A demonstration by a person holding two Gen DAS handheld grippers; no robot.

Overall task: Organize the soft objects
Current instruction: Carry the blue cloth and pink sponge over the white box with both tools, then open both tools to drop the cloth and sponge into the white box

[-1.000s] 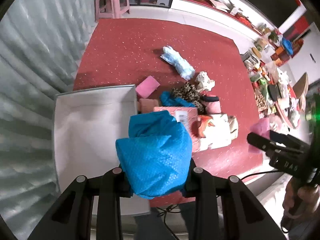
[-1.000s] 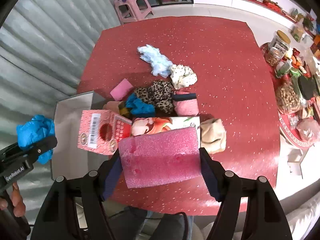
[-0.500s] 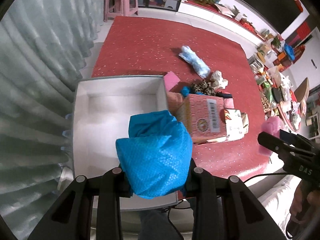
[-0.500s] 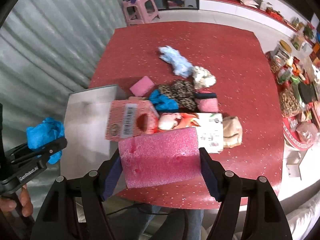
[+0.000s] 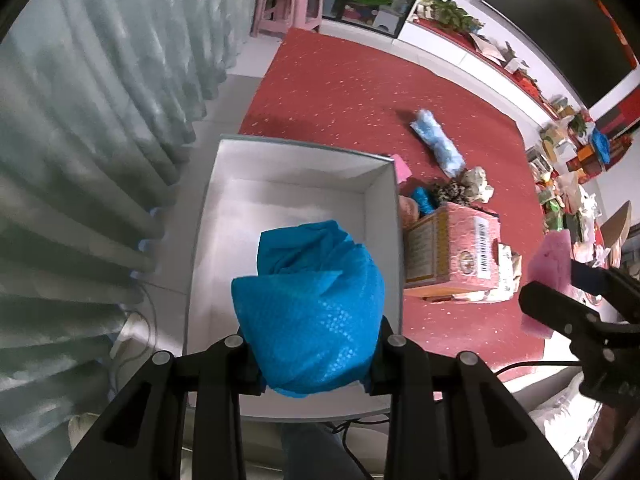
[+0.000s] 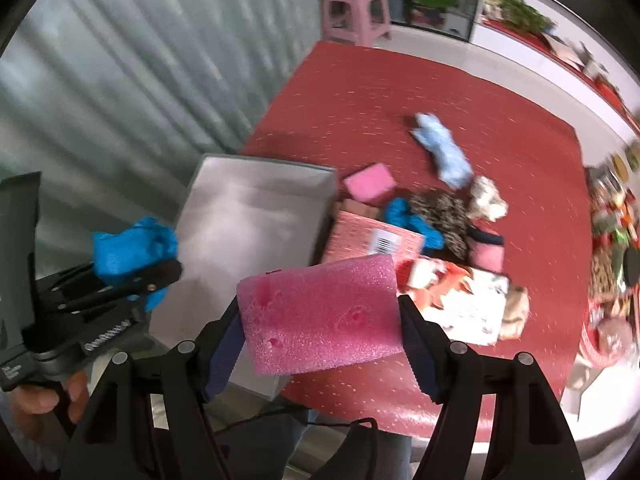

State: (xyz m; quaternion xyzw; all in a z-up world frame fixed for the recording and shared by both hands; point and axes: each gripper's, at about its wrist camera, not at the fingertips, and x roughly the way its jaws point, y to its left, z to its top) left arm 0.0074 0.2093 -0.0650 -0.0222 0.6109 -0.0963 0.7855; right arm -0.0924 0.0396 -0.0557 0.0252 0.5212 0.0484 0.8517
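Observation:
My left gripper [image 5: 314, 354] is shut on a crumpled blue cloth [image 5: 308, 304] and holds it above the near part of an open white box [image 5: 288, 204]. The left gripper also shows in the right wrist view [image 6: 132, 276], beside the box [image 6: 248, 216]. My right gripper [image 6: 320, 332] is shut on a pink foam sheet [image 6: 320, 316], held near the box's right front corner. The foam also shows at the right of the left wrist view [image 5: 550, 276]. More soft items lie on the red table: a pale blue cloth [image 6: 444, 152], a pink sponge [image 6: 368, 182], a leopard-print cloth [image 6: 440, 210].
A pink patterned carton [image 5: 452, 248] lies right of the box on the red table [image 5: 360, 92]. A grey curtain [image 5: 80, 120] hangs at the left. A pink stool [image 5: 292, 8] stands behind the table. Cluttered goods [image 5: 572, 184] fill the right side.
Both grippers have moved left toward the white box. The blue cloth now hangs over the box's inside, and the pink foam has come near the box's right front corner.

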